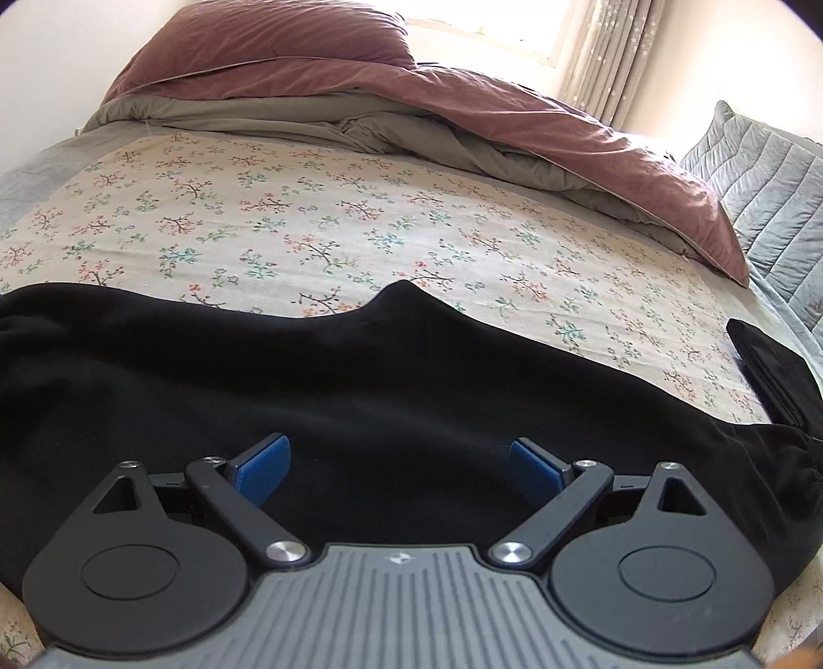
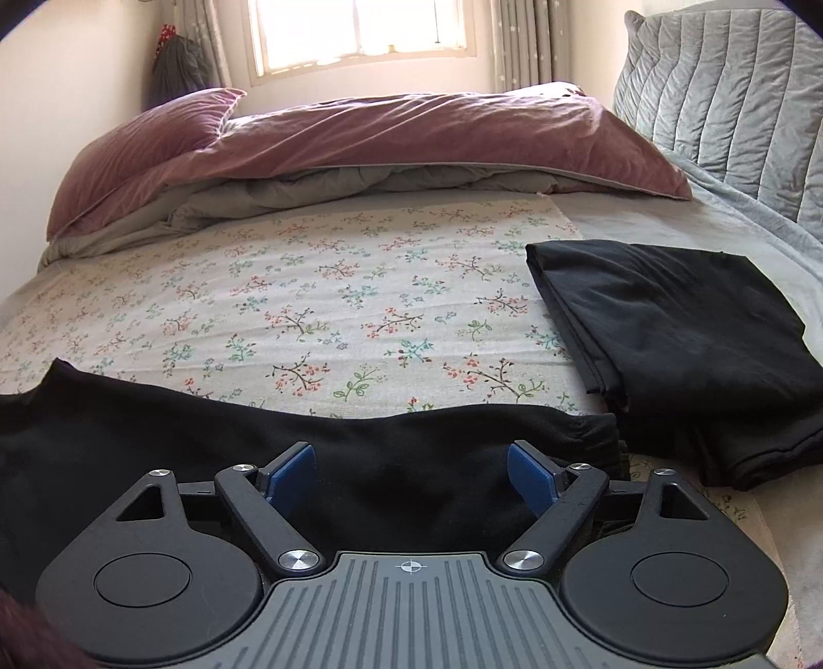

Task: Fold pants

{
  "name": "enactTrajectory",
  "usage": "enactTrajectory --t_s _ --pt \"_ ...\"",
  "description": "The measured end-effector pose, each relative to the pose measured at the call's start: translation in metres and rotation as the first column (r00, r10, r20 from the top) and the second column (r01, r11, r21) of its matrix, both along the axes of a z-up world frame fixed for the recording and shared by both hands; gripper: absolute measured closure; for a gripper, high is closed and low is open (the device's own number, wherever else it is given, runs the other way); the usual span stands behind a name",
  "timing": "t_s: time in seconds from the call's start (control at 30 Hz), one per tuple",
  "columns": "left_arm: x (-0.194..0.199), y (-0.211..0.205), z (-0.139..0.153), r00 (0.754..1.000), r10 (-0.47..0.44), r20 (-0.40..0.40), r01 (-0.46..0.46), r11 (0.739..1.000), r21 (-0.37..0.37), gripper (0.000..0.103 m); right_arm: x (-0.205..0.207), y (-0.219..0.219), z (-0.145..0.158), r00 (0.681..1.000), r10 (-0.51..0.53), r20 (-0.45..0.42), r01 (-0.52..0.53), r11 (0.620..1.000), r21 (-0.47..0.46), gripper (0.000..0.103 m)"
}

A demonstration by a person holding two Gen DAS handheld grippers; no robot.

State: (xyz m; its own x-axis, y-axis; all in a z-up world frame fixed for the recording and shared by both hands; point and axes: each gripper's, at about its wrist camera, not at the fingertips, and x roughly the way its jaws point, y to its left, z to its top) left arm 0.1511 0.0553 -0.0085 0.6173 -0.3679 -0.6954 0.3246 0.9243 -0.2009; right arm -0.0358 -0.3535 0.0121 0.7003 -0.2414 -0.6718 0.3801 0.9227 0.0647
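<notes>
Black pants (image 1: pixel 360 370) lie spread across the near edge of the bed on a floral sheet (image 1: pixel 308 216). My left gripper (image 1: pixel 398 465) is open just above the cloth, its blue pads (image 1: pixel 262 468) wide apart with nothing between them. In the right wrist view the same pants (image 2: pixel 391 453) run from the left to a gathered end (image 2: pixel 591 432). My right gripper (image 2: pixel 410 476) is open over that end and holds nothing.
A folded black garment (image 2: pixel 684 350) lies at the right on the sheet (image 2: pixel 334 309); its edge shows in the left view (image 1: pixel 766 370). A mauve duvet (image 2: pixel 411 139), pillow (image 2: pixel 149 149) and grey quilted cushion (image 2: pixel 720 103) lie at the back below a window (image 2: pixel 360 31).
</notes>
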Motion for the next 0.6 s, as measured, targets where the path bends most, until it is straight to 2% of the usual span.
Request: enactTrajectory --t_s 0.1,0.2,0.37,0.53,0.6 --pt "-0.007 -0.02 -0.004 0.999 -0.043 -0.003 0.043 0.999 0.013 0.0 -0.009 -0.011 0.003 1.0 -0.018 0.003 0.018 1.0 -0.004 0.015" --pt "-0.014 -0.039 -0.01 0.996 -0.086 -0.009 0.086 0.996 0.024 0.0 -0.014 -0.025 -0.002 0.999 -0.046 -0.013 0.046 0.998 0.043 0.014" --pt "-0.022 -0.061 -0.017 0.989 -0.147 -0.01 0.147 0.988 0.035 0.0 -0.021 -0.048 -0.018 0.994 -0.094 -0.063 0.1 0.99 0.1 0.014" --pt "-0.026 -0.075 -0.023 0.984 -0.174 -0.026 0.175 0.984 0.03 0.0 -0.02 -0.064 -0.036 0.985 -0.116 -0.124 0.129 0.987 0.098 0.014" --pt "-0.026 -0.079 -0.024 0.983 -0.181 -0.032 0.182 0.983 0.026 0.0 -0.018 -0.072 -0.045 0.981 -0.124 -0.15 0.144 0.982 0.126 0.014"
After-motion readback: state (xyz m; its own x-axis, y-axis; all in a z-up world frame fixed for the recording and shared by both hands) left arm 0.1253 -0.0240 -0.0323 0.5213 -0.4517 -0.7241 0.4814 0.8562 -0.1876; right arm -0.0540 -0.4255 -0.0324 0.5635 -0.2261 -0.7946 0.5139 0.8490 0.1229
